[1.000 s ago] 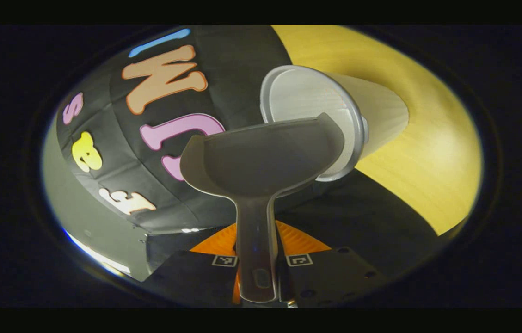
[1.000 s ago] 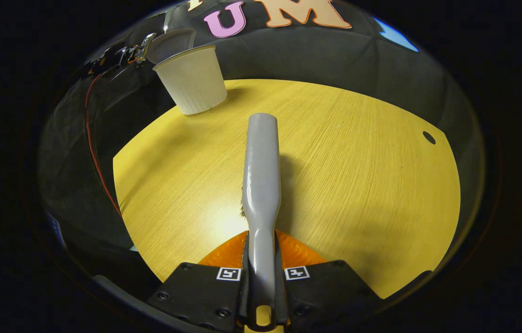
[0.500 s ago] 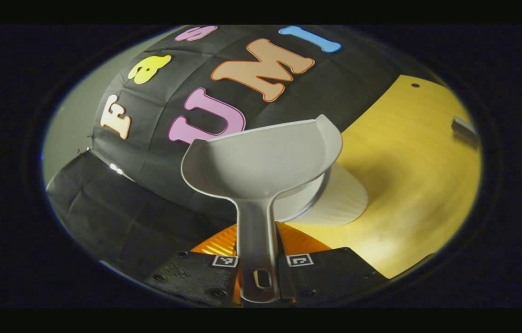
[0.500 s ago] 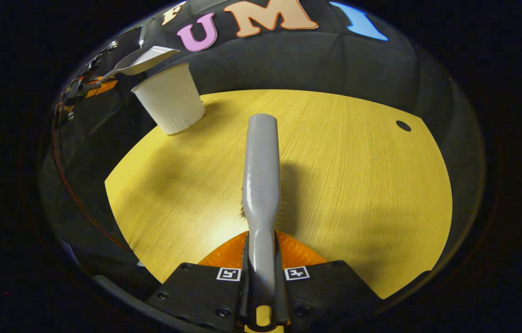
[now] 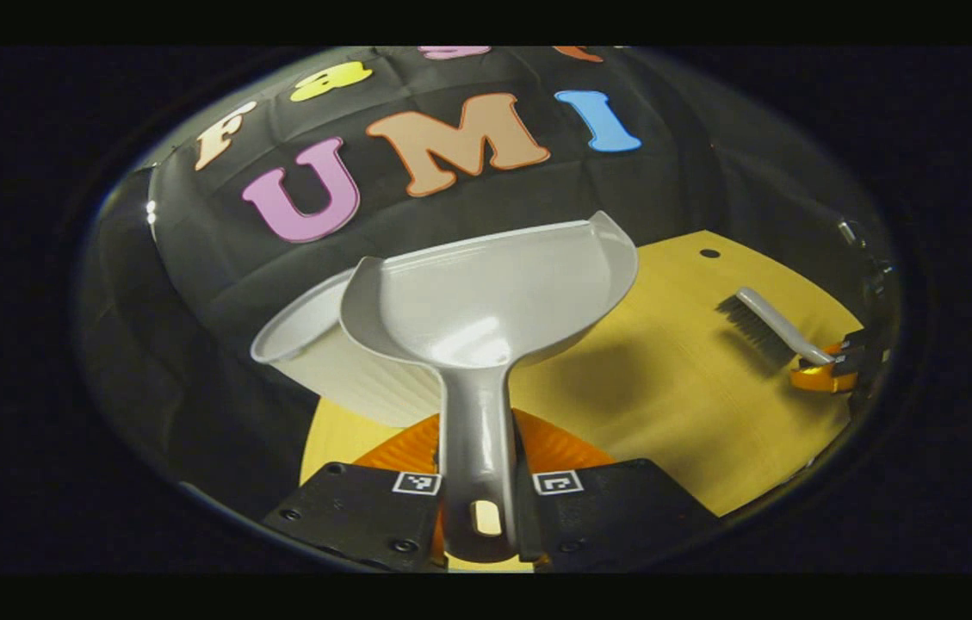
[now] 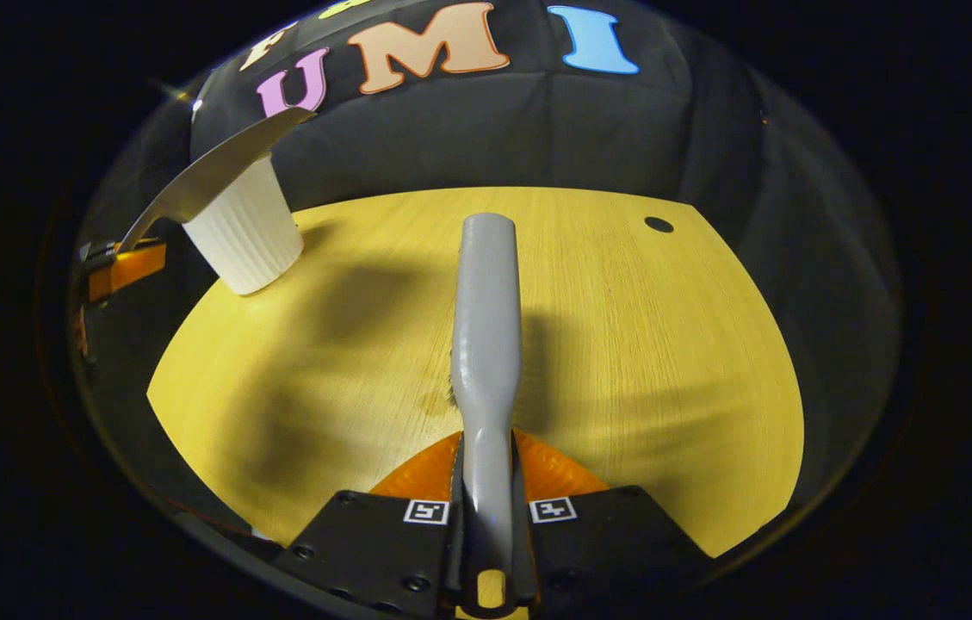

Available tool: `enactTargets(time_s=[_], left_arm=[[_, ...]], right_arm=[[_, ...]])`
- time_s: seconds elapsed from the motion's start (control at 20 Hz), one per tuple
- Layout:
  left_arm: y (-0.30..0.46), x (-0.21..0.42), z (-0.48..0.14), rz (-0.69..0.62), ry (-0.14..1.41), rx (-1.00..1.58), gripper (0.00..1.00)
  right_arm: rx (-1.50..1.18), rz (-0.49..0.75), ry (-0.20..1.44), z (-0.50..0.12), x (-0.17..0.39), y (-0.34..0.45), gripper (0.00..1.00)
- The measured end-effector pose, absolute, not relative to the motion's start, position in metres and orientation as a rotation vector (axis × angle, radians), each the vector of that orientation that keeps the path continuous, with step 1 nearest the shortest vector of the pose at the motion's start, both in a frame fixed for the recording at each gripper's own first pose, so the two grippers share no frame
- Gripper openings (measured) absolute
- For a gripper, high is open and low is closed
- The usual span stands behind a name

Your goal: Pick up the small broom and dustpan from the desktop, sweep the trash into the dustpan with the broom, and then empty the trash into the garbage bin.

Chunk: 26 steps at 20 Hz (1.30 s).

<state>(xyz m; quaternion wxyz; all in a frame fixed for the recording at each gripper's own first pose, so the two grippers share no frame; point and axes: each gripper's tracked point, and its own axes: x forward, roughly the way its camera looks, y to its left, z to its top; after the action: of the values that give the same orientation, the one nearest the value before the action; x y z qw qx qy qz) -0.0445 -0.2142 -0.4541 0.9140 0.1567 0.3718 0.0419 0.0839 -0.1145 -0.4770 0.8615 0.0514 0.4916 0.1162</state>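
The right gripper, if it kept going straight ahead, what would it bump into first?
Probably the yellow wooden desktop. The right gripper carries the grey plastic broom pointing forward over bare wood, with the black cloth wall beyond; depth is hard to judge.

You've got a glossy, smooth plastic dustpan (image 5: 486, 301), a ribbed matt white garbage bin (image 6: 244, 237), prob. plastic, a smooth semi-gloss plastic broom (image 6: 486, 319) w/ coarse bristles, and a matt wood-grain desktop (image 6: 640, 344).
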Motion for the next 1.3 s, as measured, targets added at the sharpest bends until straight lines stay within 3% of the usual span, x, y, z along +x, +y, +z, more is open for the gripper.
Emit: enactTargets(time_s=[0.45, 0.8, 1.15, 1.2, 1.3], left_arm=[[-0.237, -0.103, -0.587, 0.065, 1.027, 0.305, 0.24], [-0.226, -0.123, -0.610, 0.072, 1.157, 0.276, 0.25], [-0.224, -0.118, -0.606, 0.091, 1.097, 0.288, 0.31], [-0.224, -0.117, -0.604, 0.098, 1.081, 0.287, 0.33], [-0.234, -0.116, -0.599, 0.092, 1.048, 0.260, 0.60]], right_arm=[[-0.006, 0.182, 1.175, -0.485, 0.079, -0.115, 0.19], [-0.072, 0.171, 1.225, -0.476, 0.079, -0.119, 0.20], [-0.031, 0.191, 1.230, -0.473, 0.075, -0.111, 0.24], [-0.026, 0.197, 1.227, -0.471, 0.073, -0.111, 0.30], [-0.031, 0.199, 1.211, -0.468, 0.073, -0.111, 0.43]])
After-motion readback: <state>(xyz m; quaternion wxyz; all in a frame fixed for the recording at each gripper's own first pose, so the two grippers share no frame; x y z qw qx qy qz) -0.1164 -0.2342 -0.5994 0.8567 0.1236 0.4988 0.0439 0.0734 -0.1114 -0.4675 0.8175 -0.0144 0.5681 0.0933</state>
